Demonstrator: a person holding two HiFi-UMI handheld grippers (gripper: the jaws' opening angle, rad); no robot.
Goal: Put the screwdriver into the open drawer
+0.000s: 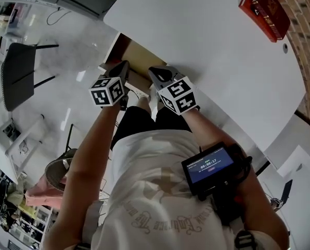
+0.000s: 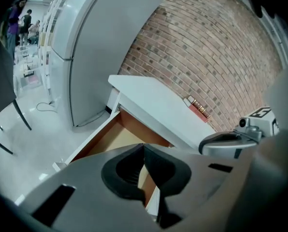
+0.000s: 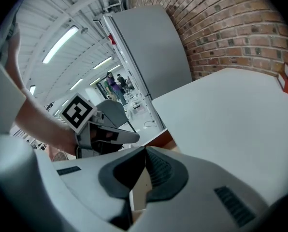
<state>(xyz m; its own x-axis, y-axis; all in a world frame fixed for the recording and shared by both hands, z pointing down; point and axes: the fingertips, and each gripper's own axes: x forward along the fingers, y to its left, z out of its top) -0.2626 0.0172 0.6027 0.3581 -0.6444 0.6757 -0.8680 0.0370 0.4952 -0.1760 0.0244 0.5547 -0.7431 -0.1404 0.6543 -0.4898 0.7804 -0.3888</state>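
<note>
Left tool point(image 2: 144, 147) above drawer point(image 2: 116, 143) rim

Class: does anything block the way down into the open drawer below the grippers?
Nothing visible does. The drawer juts out past the table edge, open from above. The left gripper and right gripper are shut, empty; no screwdriver shows.

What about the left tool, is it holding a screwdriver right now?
No, in the left gripper view the left tool has its jaws closed on nothing, with only the open drawer beyond.

Lab: brick wall point(image 2: 221, 57), white workbench point(image 1: 207, 46)
</note>
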